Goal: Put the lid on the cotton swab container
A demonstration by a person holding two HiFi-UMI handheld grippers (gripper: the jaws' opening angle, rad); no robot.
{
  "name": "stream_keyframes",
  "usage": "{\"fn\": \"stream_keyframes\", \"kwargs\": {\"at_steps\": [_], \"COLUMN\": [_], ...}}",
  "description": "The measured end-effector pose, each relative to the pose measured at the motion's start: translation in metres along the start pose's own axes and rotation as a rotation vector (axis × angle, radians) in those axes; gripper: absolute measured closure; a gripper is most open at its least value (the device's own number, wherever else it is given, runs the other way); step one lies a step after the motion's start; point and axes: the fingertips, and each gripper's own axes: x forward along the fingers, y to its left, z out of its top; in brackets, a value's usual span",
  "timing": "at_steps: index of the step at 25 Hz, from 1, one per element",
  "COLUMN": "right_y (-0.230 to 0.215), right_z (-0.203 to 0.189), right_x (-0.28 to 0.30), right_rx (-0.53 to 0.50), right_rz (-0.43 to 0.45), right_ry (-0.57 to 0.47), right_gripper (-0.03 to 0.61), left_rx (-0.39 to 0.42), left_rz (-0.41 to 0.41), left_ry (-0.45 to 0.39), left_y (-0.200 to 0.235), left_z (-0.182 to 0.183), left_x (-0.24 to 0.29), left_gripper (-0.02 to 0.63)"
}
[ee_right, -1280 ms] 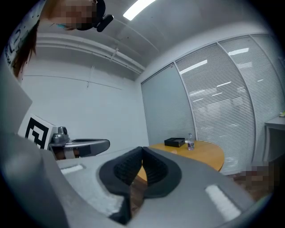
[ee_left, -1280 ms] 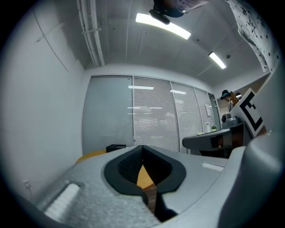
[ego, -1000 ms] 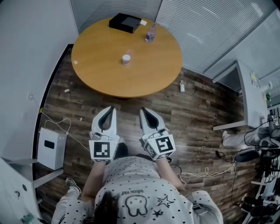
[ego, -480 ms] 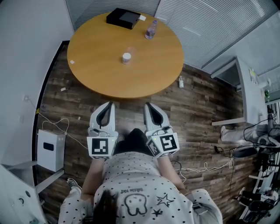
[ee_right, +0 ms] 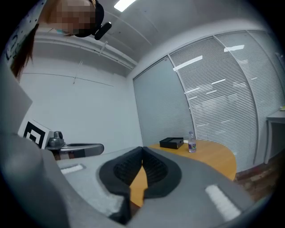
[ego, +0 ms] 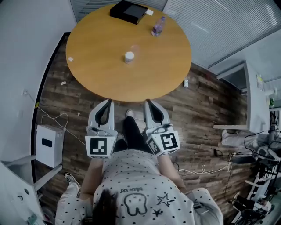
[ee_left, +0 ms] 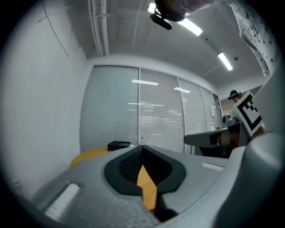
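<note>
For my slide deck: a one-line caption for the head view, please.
Person before the round table, left gripper and right gripper shut and empty, swab container untouched mid-table.

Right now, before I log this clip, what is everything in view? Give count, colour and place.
table: one, orange-brown wood, round, ahead of the person
black box: one, black, table's far edge
bottle: one, clear with purplish label, upright, right of the black box
cotton swab container: one, white, mid-table; lid too small to judge
white box: one, white, floor at left
small bottle: one, pale, floor right of the table
cables: several, pale, floor
left claw: one, grey, shut, empty, at the table's near edge
right claw: one, grey, shut, empty, beside it
</note>
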Motion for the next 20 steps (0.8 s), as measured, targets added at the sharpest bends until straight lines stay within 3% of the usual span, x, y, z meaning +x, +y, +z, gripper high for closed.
{"fn": "stream_keyframes", "kwargs": {"at_steps": [3, 11, 20], "right_y": [-0.021, -0.062, -0.104], "right_z": [0.004, 0.018, 0.022], "right_x": [0.031, 0.113, 0.166], "right_rx": [0.001, -0.017, -0.015], "right_rz": [0.019, 0.085, 0.123], "right_ry": [0.008, 0.032, 0.061], "right_gripper": [0.575, 0.575, 0.575], "left_rx": [0.025, -0.002, -0.002], "left_rz": [0.024, 0.088, 0.134], "left_ry": [0.000, 0.001, 0.008], "left_y": [0.013, 0.049, 0.068], "left_z": [-0.003, 0.013, 0.013], "left_x": [0.029, 0.101, 0.163], "left_gripper": [0.604, 0.604, 0.604]}}
